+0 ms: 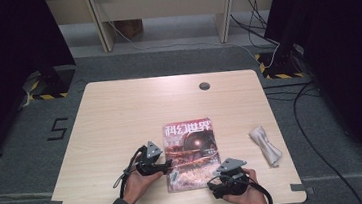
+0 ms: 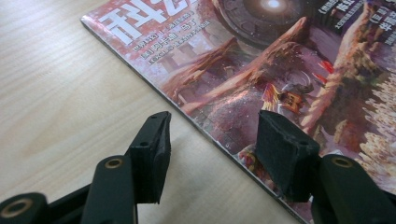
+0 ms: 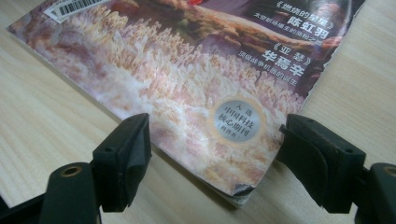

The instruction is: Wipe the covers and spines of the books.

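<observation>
Below centre of the high view, magazine (image 1: pixel 192 153) lies long axis up-frame, title farthest; cloth (image 1: pixel 266 145) lies right. Left gripper (image 1: pixel 167 166) and right gripper (image 1: pixel 219 176) gape, straddling its edges.

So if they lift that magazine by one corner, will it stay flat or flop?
The magazine looks thin with a soft cover, so it would probably droop. Its glossy cover may slip between the pads. The curled corner could crease further.

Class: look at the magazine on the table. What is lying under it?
The magazine lies closed, cover up, flat on the light wooden table, which shows at its edges. Anything beneath its middle is covered and cannot be seen.
</observation>
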{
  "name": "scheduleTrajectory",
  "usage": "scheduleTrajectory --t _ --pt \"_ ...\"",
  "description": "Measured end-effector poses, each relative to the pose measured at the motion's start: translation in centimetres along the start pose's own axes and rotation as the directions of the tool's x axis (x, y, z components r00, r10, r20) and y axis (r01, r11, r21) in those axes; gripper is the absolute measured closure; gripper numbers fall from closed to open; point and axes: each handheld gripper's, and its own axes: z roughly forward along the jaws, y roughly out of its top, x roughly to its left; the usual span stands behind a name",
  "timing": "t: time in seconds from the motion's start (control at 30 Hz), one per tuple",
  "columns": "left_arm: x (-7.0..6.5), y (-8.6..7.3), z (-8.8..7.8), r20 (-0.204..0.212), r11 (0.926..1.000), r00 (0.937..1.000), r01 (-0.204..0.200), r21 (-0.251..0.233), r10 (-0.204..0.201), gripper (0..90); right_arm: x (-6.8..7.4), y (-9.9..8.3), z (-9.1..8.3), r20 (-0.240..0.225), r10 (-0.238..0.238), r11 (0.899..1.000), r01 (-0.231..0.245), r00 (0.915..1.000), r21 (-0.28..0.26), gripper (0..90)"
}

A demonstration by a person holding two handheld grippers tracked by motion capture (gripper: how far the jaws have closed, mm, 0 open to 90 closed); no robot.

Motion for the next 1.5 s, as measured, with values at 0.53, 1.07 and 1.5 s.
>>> scheduleTrajectory --t 0.53,1.07,1.5 --pt "1.5 0.5 0.3 -0.067 1.0000 0.9977 0.004 0.004 -0.003 45.5 0.2 1.7 1.4 0.016 -0.005 1.000 0.005 0.9999 0.003 23.8" --pt "1.6 -0.3 -1.2 0.007 0.9962 0.9967 0.081 -0.031 -0.081 32.9 -1.9 1.4 0.0 -0.026 0.020 0.997 -0.022 0.9995 -0.071 30.2" --pt "1.4 -1.9 -3.4 0.045 0.9962 0.9958 0.081 -0.032 -0.080 28.1 -6.1 0.5 -1.9 0.075 0.080 0.990 -0.071 0.9939 -0.120 32.8"
